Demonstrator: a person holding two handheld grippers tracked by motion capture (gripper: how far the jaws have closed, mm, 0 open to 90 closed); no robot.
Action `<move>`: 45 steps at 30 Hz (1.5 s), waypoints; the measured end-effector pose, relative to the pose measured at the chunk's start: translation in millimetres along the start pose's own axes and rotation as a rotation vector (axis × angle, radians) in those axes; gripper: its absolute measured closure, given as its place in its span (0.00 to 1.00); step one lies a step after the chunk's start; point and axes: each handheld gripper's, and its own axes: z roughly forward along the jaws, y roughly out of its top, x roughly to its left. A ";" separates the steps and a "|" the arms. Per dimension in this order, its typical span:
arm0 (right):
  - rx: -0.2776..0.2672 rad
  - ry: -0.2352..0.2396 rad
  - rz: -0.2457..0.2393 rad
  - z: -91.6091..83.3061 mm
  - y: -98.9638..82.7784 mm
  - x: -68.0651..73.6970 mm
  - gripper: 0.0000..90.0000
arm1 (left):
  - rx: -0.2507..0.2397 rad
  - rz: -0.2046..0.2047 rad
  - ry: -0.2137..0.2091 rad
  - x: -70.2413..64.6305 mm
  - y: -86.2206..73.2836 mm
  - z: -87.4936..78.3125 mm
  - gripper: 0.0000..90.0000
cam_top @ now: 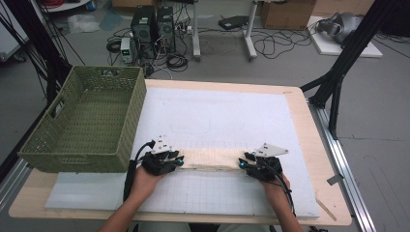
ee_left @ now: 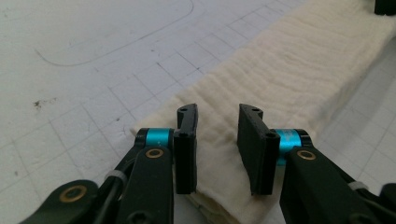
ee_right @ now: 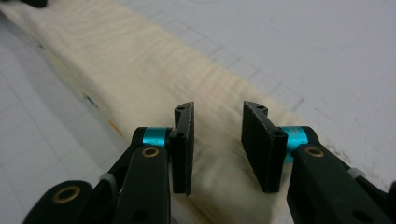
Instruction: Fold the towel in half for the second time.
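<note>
A cream cloth [cam_top: 210,159], folded into a long narrow strip, lies across the near part of the white grid mat [cam_top: 217,111]. My left gripper [cam_top: 180,160] is at the strip's left end and my right gripper [cam_top: 241,163] at its right end, each held by a hand. In the left gripper view the jaws of the left gripper [ee_left: 217,116] stand apart just over the cloth [ee_left: 280,79], which shows through the gap. The right gripper [ee_right: 217,114] hovers the same way over the other end of the cloth [ee_right: 116,51], jaws apart and pads not pressing.
A green woven basket [cam_top: 77,162] sits at the table's left, partly over the edge, close to my left hand. The wooden table rim [cam_top: 329,203] frames the mat. Computers, cables and black stand legs fill the floor beyond.
</note>
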 end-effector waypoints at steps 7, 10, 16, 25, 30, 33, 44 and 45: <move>0.025 -0.023 -0.007 -11.1 -12.7 -7.8 0.70 | 0.011 0.025 0.011 -2.1 -1.7 -1.2 0.79; 0.023 -0.033 -0.026 -11.6 -15.1 -6.2 0.70 | 0.018 0.036 0.017 -2.8 -1.6 -1.3 0.80; 0.022 -0.068 -0.046 -10.5 -15.3 -0.6 0.67 | 0.018 0.041 0.023 -2.9 -1.6 -1.4 0.79; -0.152 -0.036 0.040 -37.6 -5.2 -13.7 0.61 | -0.095 -0.022 -0.022 8.3 3.2 -20.3 0.72; -0.101 -0.009 0.030 -35.9 -11.3 -16.2 0.75 | -0.047 0.007 -0.046 3.9 -0.6 -15.7 0.79; -0.052 0.011 0.016 -29.8 -13.5 -14.7 0.77 | 0.006 0.032 -0.023 3.0 -2.9 -11.7 0.83; 0.025 0.024 0.066 -25.8 -21.8 -23.7 0.72 | 0.038 0.111 0.019 -1.2 -2.5 -9.8 0.85; 0.016 0.020 0.069 -28.4 -21.1 -24.6 0.71 | 0.040 0.107 0.019 -0.6 -2.0 -10.7 0.85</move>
